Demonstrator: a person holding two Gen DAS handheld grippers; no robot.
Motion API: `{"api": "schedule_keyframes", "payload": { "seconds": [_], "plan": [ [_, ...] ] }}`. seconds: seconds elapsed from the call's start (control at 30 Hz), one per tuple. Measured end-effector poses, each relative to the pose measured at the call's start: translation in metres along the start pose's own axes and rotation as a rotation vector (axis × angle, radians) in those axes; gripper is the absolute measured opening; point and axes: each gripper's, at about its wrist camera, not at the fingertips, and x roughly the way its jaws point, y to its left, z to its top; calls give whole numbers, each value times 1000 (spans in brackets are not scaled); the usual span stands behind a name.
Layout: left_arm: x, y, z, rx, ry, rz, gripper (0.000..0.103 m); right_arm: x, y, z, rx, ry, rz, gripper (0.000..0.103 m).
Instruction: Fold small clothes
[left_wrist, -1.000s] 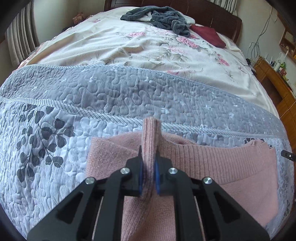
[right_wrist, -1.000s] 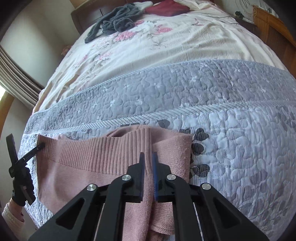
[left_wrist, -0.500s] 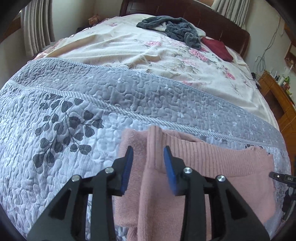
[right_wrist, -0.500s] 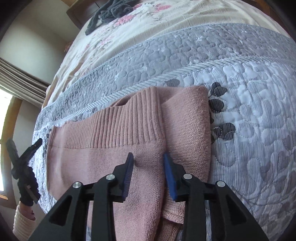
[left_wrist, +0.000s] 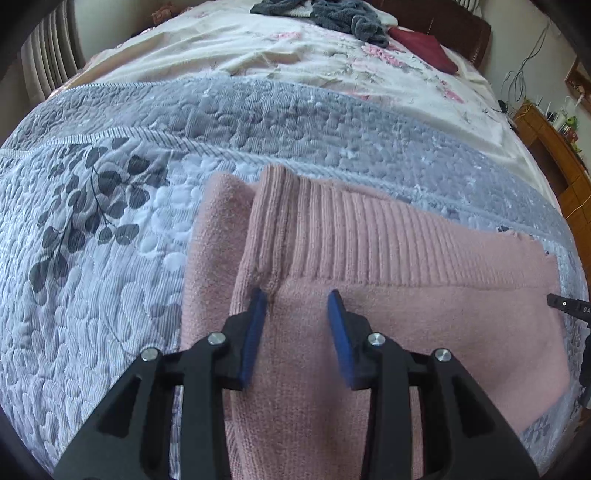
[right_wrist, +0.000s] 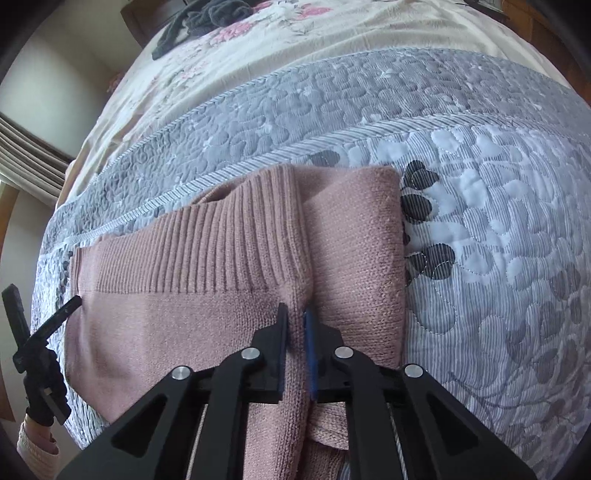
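Sweater (right_wrist: 207, 295) pinched in right claw (right_wrist: 294, 325); left claw (left_wrist: 297, 310) spread.

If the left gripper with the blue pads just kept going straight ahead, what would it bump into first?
Most likely the pink sweater right under it: the open left gripper points at the ribbed band, just ahead of the blue pads. Beyond lies the grey quilt. Depth is hard to judge.

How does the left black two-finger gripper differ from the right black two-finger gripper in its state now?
The left black two-finger gripper is open, with bare knit between its blue pads; the right black two-finger gripper is shut on a pinched ridge of the pink knitted sweater. The left is above the sweater's left part; the right is at its right. Both sit just below the ribbed band.
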Motion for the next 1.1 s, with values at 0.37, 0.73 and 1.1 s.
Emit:
{"api": "schedule_keyframes", "payload": {
  "seconds": [0.37,0.73,1.1],
  "plan": [
    [-67,-26,-31,55,-78,-90,42,-67,21,-69,-129,-4,81,38],
    [-48,-48,-97,126,84,-105,44,-49,9,-123,-98,68,-5,9],
    [-36,-46,-101,132,110,-75,44,-41,-1,-123,-53,87,26,14]
  ]
}}
